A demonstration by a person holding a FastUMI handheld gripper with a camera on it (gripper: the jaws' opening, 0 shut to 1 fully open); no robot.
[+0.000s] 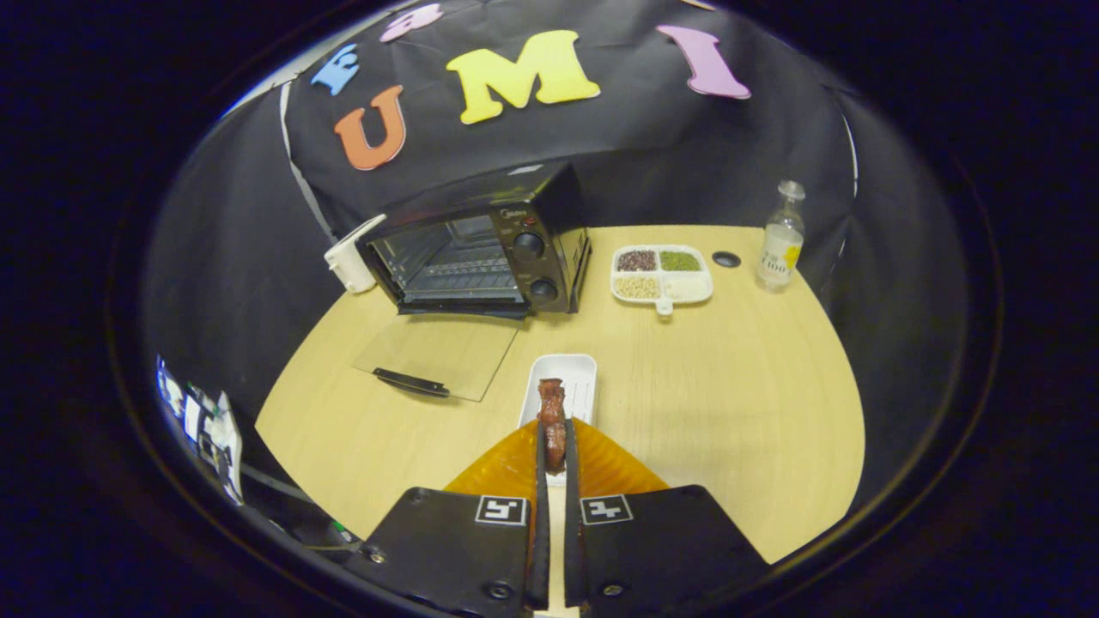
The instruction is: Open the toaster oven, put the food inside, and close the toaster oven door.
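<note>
Both tool (554, 455) fingers pinch the food (551, 412).

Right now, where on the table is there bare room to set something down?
The tool is shut on the food above the white tray. Bare wood lies right of that tray, below the divided dish and bottle. It is crowded left: the toaster oven with its open door lying flat.

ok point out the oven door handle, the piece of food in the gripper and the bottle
oven door handle (410, 383): gripper view, middle of the black bar
piece of food (551, 410): gripper view, brown top above the fingers
bottle (780, 240): gripper view, its label
</note>
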